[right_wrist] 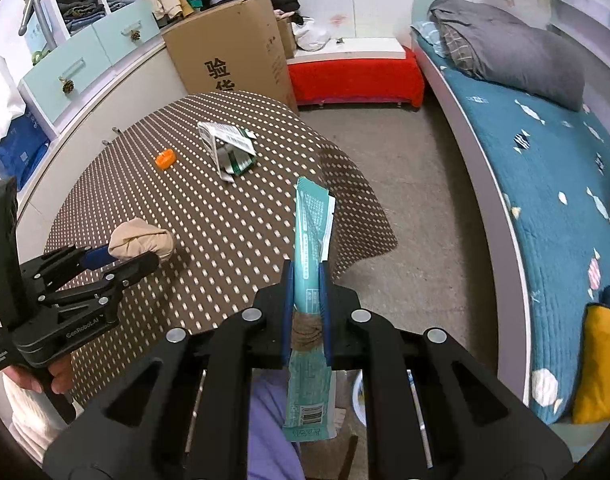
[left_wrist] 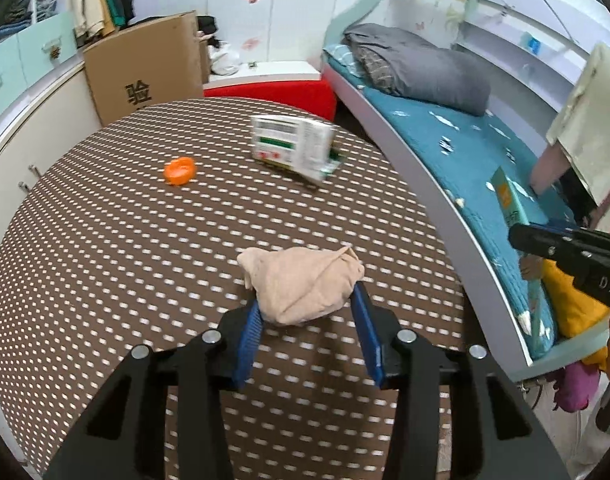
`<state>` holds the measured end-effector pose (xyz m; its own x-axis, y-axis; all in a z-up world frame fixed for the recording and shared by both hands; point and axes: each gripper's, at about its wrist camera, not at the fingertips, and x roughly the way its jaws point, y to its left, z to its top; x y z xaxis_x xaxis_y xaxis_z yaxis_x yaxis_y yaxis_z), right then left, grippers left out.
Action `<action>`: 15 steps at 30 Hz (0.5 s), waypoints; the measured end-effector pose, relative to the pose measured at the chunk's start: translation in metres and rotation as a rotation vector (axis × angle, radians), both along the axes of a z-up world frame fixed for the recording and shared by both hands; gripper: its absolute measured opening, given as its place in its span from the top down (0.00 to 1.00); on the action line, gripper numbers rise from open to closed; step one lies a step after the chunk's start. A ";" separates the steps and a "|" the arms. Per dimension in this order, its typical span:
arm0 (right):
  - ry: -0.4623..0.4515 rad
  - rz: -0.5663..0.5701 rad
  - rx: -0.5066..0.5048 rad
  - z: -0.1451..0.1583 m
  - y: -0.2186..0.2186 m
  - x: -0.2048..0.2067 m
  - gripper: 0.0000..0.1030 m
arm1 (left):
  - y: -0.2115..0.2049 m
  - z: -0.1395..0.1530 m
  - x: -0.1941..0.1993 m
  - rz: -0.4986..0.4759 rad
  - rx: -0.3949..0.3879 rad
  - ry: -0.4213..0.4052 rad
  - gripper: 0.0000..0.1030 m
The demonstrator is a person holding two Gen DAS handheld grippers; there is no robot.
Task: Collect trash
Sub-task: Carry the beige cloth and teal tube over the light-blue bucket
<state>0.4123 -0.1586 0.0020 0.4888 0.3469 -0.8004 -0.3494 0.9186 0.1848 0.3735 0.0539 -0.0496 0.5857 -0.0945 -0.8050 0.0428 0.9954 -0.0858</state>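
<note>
Between the blue pads of the left gripper (left_wrist: 309, 300) sits one crumpled beige wad (left_wrist: 301, 286), paper or cloth, I cannot tell which; the pads press its two sides and it hangs just above the dotted brown tablecloth (left_wrist: 125, 260). From the right wrist view the same left gripper (right_wrist: 145, 254) shows at the left with the wad (right_wrist: 141, 243) at its tip, and a hand (right_wrist: 45, 376) wraps the handle below it. The right gripper (right_wrist: 306, 280) is clamped shut on one flat teal wrapper (right_wrist: 311, 248), which stands up past the fingertips and also hangs down behind them with a barcode at its lower end; in the left wrist view the wrapper (left_wrist: 509, 200) shows at the right edge over the bed, above the dark tip of the right gripper (left_wrist: 523, 236).

That makes two pieces of trash held, one per gripper. Two more lie on the table: one orange cap (left_wrist: 179, 171), well apart from the wad toward the far side, and one opened white-and-green carton (left_wrist: 295, 148), near the far right edge of the cloth. The cap (right_wrist: 165, 159) and the carton (right_wrist: 229, 146) lie near each other but not touching.

Around the table stand one cardboard box (left_wrist: 145, 68) with printed characters, one red-covered bench (left_wrist: 273, 96) and one bed with a teal patterned quilt (left_wrist: 465, 148), bearing one folded grey blanket (left_wrist: 429, 68). One yellow cushion (right_wrist: 601, 364) lies at the near end of the bed
</note>
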 end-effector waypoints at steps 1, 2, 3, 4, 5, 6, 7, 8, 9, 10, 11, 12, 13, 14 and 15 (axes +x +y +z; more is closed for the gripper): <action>0.001 -0.006 -0.001 -0.001 -0.004 -0.003 0.88 | -0.007 0.001 0.000 -0.016 -0.002 -0.001 0.58; 0.001 -0.014 -0.004 -0.002 -0.010 -0.007 0.88 | -0.015 0.001 -0.002 -0.031 -0.005 -0.002 0.58; 0.001 -0.021 -0.006 -0.003 -0.015 -0.009 0.88 | -0.023 0.000 -0.003 -0.049 -0.008 -0.001 0.58; 0.002 -0.029 -0.010 -0.004 -0.019 -0.011 0.88 | -0.029 0.000 -0.005 -0.057 -0.008 0.001 0.58; 0.005 -0.043 -0.014 -0.005 -0.026 -0.013 0.88 | -0.036 0.000 -0.005 -0.064 -0.007 0.001 0.58; 0.007 -0.051 -0.016 -0.006 -0.030 -0.015 0.88 | -0.045 0.001 -0.007 -0.082 -0.009 0.000 0.58; 0.008 -0.059 -0.018 -0.008 -0.035 -0.018 0.88 | -0.051 0.001 -0.008 -0.095 -0.011 0.000 0.58; 0.009 -0.067 -0.019 -0.008 -0.039 -0.020 0.88 | -0.058 0.000 -0.008 -0.109 -0.011 0.001 0.58; 0.011 -0.077 -0.020 -0.010 -0.046 -0.023 0.88 | -0.065 -0.001 -0.009 -0.121 -0.009 0.002 0.58; 0.013 -0.086 -0.020 -0.011 -0.051 -0.025 0.88 | -0.073 -0.001 -0.009 -0.138 -0.006 0.004 0.58; 0.016 -0.097 -0.020 -0.013 -0.056 -0.027 0.88 | -0.079 -0.002 -0.008 -0.148 -0.005 0.006 0.58; 0.020 -0.110 -0.022 -0.015 -0.062 -0.030 0.88 | -0.088 -0.003 -0.009 -0.162 -0.006 0.010 0.58; 0.024 -0.121 -0.024 -0.017 -0.068 -0.032 0.88 | -0.094 -0.003 -0.009 -0.173 -0.007 0.013 0.58; 0.027 -0.131 -0.025 -0.018 -0.073 -0.034 0.88 | -0.100 -0.004 -0.009 -0.185 -0.008 0.016 0.58; 0.031 -0.144 -0.027 -0.020 -0.080 -0.037 0.88 | -0.110 -0.006 -0.011 -0.201 -0.005 0.019 0.58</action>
